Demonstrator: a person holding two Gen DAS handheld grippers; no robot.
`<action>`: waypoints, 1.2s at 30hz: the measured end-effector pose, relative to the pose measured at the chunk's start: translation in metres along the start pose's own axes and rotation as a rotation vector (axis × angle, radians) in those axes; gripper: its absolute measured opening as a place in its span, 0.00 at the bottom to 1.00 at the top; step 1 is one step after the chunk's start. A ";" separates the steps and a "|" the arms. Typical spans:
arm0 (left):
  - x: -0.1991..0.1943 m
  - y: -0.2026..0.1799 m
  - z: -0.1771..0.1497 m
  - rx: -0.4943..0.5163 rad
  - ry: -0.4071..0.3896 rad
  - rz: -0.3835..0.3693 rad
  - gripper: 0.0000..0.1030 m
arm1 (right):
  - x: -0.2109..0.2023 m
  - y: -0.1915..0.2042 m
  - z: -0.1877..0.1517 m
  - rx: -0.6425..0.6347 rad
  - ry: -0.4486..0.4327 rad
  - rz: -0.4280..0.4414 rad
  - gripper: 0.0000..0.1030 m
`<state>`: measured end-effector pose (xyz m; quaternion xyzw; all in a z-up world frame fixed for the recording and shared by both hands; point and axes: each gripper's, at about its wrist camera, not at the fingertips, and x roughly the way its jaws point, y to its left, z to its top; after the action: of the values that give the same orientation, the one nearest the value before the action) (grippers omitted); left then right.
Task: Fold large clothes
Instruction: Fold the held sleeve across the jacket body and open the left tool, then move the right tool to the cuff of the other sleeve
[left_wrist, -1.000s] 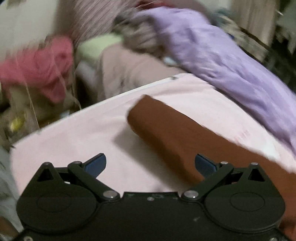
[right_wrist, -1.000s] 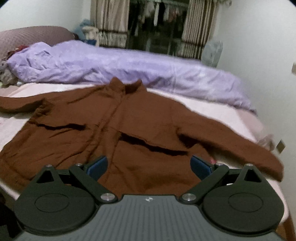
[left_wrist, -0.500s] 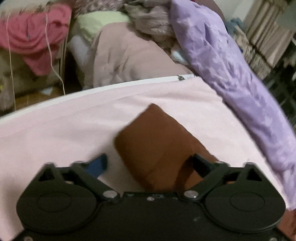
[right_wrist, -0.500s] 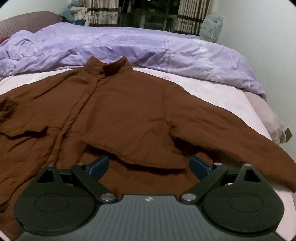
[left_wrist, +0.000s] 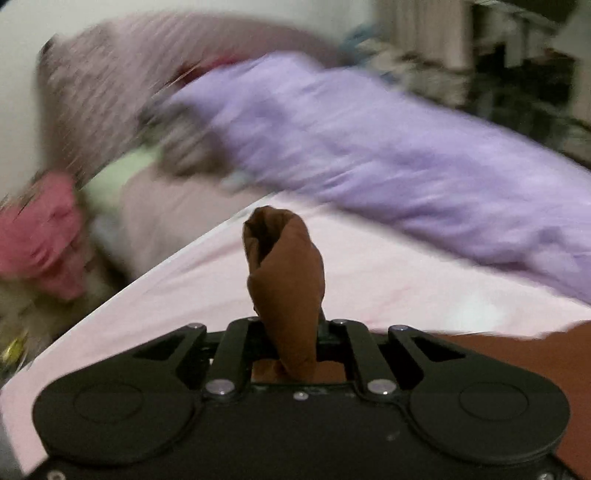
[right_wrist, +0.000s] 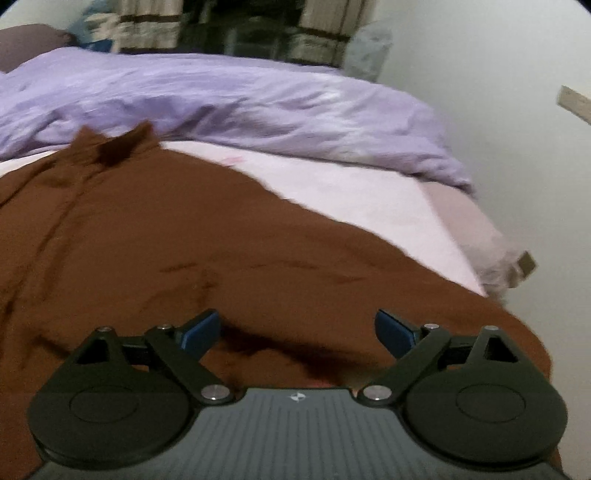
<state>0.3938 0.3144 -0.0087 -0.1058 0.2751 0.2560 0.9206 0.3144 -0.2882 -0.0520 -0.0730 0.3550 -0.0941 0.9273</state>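
A brown jacket (right_wrist: 192, 251) lies spread on the pink bed sheet (right_wrist: 343, 192), collar toward the purple duvet. In the left wrist view my left gripper (left_wrist: 291, 332) is shut on the end of the brown sleeve (left_wrist: 284, 258), which sticks up bunched from between the jaws, lifted off the sheet (left_wrist: 184, 288). More brown cloth (left_wrist: 517, 354) shows at the lower right. My right gripper (right_wrist: 297, 332) hangs open low over the jacket's right sleeve area, with the blue pads (right_wrist: 201, 328) wide apart and only flat cloth beneath them.
A purple duvet (right_wrist: 221, 96) runs along the far side of the bed (left_wrist: 406, 155). Pillows and pink clothing (left_wrist: 44, 236) pile up at the bed's head. A white wall (right_wrist: 498, 129) stands close on the right, and curtains (right_wrist: 221, 33) hang behind.
My left gripper closed on the sleeve end and lifted it, swinging the view across the bed. My right gripper moved in lower and closer over the jacket, staying open.
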 end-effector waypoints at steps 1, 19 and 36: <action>-0.014 -0.025 0.002 0.012 -0.021 -0.063 0.10 | 0.003 -0.007 -0.004 0.032 0.008 0.009 1.00; -0.122 -0.403 -0.172 0.264 0.167 -0.844 0.10 | 0.035 -0.013 -0.005 0.141 0.090 0.024 1.00; -0.139 -0.418 -0.220 0.407 0.239 -0.937 0.74 | 0.041 -0.008 -0.006 0.096 0.117 0.013 1.00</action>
<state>0.4158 -0.1708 -0.0901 -0.0652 0.3457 -0.2557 0.9005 0.3393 -0.3060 -0.0819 -0.0205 0.4041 -0.1092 0.9079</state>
